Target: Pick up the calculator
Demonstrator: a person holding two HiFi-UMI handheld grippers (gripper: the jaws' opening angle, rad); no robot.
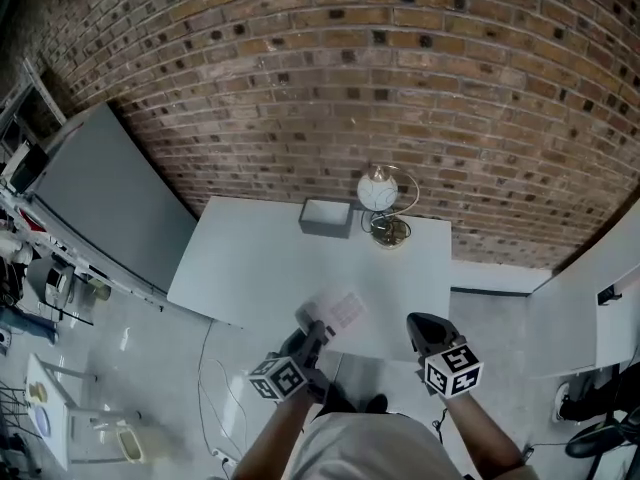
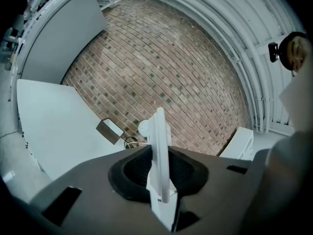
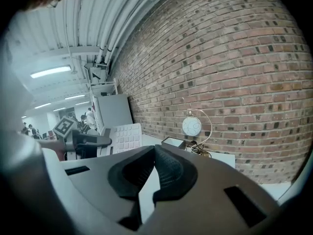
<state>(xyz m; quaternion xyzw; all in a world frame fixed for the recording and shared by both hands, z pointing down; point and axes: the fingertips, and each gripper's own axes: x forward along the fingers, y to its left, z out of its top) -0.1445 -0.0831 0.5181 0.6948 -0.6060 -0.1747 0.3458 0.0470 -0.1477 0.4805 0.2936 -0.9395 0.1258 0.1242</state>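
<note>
Red-brown brick wall (image 1: 400, 88) fills the far side of the room, and a white table (image 1: 250, 268) stands pushed up against it. At the table's back edge sits a small grey box (image 1: 326, 217), and just beside it a white globe (image 1: 378, 192) hangs in a curved gold wire stand with a cable coiled at its foot. The rest of the tabletop is plain white. A large grey panel (image 1: 110, 198) stands to the left of the table, a white cabinet (image 1: 590, 298) is to its right, and the pale floor (image 1: 160, 368) has a glossy shine. The calculator (image 1: 338, 311) is up off the surface, over the table's near edge, keys facing upward. The left gripper (image 1: 310, 336) has its two dark pads pinching the calculator's lower end. The right gripper (image 1: 425, 330) hangs nearby over the floor, apart from the calculator, its fingertips pressed together on nothing.
</note>
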